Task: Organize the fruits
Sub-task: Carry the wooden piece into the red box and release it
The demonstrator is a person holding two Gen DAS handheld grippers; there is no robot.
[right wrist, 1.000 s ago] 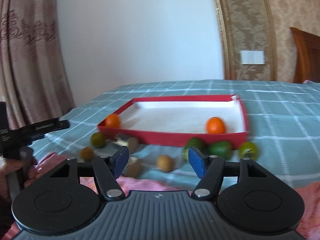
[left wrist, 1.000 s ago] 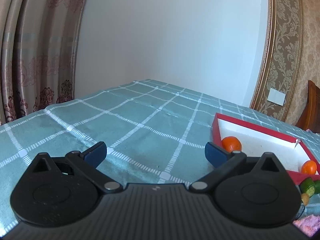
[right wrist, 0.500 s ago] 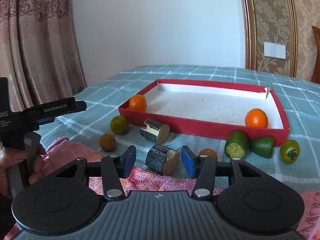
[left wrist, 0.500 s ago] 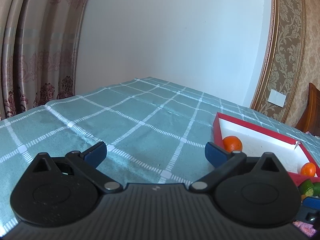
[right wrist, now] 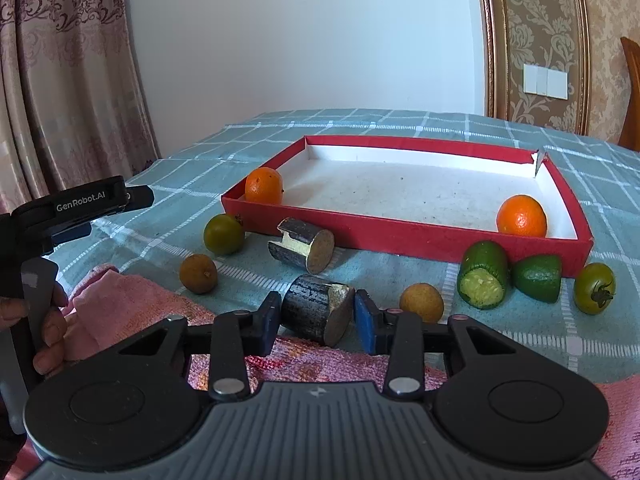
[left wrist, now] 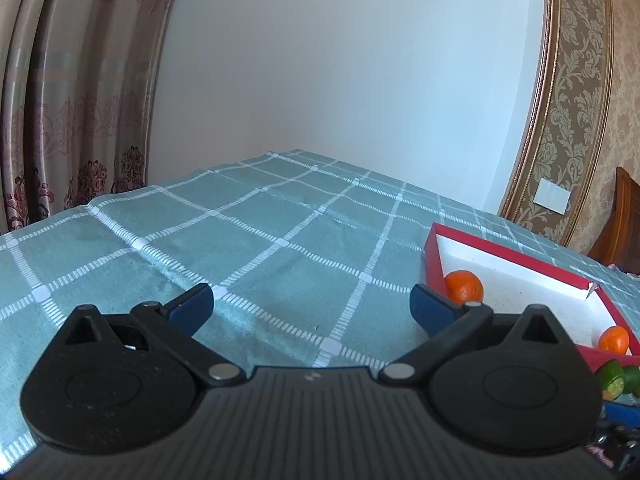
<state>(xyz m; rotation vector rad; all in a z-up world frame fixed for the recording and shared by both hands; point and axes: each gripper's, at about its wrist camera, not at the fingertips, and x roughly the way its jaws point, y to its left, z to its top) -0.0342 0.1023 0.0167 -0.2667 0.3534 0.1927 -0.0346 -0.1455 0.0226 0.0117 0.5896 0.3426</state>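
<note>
Teal checked cloth fills most of the left wrist view, bare of fruit across the middle of the frame. The left gripper hangs over it with its blue pads wide apart and nothing between them. At the right edge sits a corner of the red tray, with one orange in its near corner and a second orange lower right. Green pieces just outside the tray wall peek in at the lower right — too cropped to name.

From the right wrist view the count is clearer. Only two oranges lie in the tray, one at its left corner and one at its right, so I'd judge the sorting barely begun. The right gripper has its pads on either side of a dark sugarcane stub at lower centre; they look to touch its sides, though whether it is truly pinched I cannot tell. Left outside the tray: another cane stub, a green tomato, a brown longan, a yellower longan, a cut cucumber, a green half and another green tomato — all along the tray's near wall. That wall must be cleared on the way in. A pink towel lies under the gripper.
</note>
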